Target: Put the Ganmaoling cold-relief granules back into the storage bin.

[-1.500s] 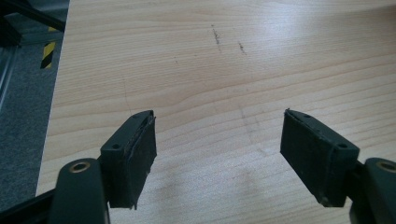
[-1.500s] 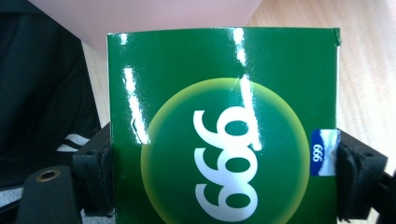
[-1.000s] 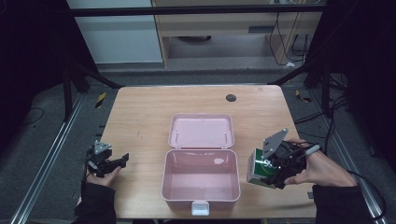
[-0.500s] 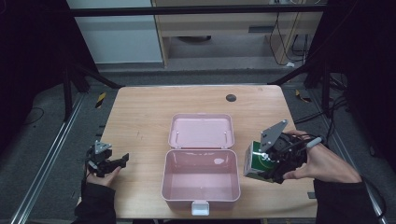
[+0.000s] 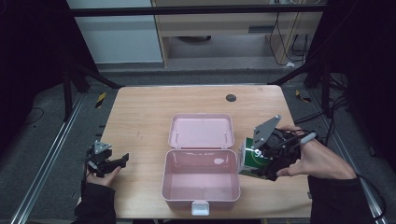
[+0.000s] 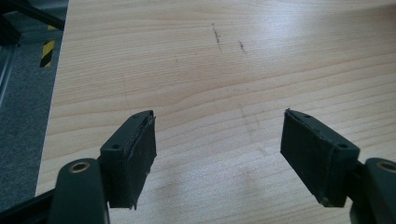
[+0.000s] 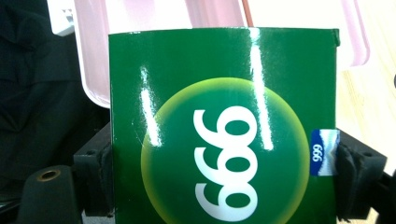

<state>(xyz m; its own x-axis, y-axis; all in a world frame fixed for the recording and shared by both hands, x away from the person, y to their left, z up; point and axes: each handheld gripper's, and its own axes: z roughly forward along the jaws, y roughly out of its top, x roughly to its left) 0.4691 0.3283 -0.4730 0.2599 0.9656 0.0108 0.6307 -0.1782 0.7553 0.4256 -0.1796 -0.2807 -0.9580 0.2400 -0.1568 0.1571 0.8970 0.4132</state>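
Left gripper (image 5: 122,160) sits low at the left edge of the wooden table (image 5: 140,116), jaws spread wide, nothing between them; the left gripper view shows bare wood grain (image 6: 219,84) between the 2 black pads (image 6: 140,158). It takes no part in the work at hand, as far as can be judged. Centre of table: pink lunch box (image 5: 201,179), lid (image 5: 201,131) swung fully open and lying flat toward the far side, tray toward the person; the tray looks bare inside, white latch (image 5: 200,206) at the near rim. A small dark round spot (image 5: 230,98) lies well apart, near the far edge. Right of the box: right gripper (image 5: 254,161) clamped on a green carton (image 5: 250,158), held tilted just beside the tray's right wall, at about rim height; whether it touches the rim cannot be told. In the right gripper view the carton (image 7: 224,126) fills the gap between both jaws, glossy face with "999" in a pale circle, pink box (image 7: 140,28) behind it. Progress, by judgement: box opened, carton picked up and brought to the edge. Left to do: carry it over the rim, set it down inside, let go, likely close the lid.
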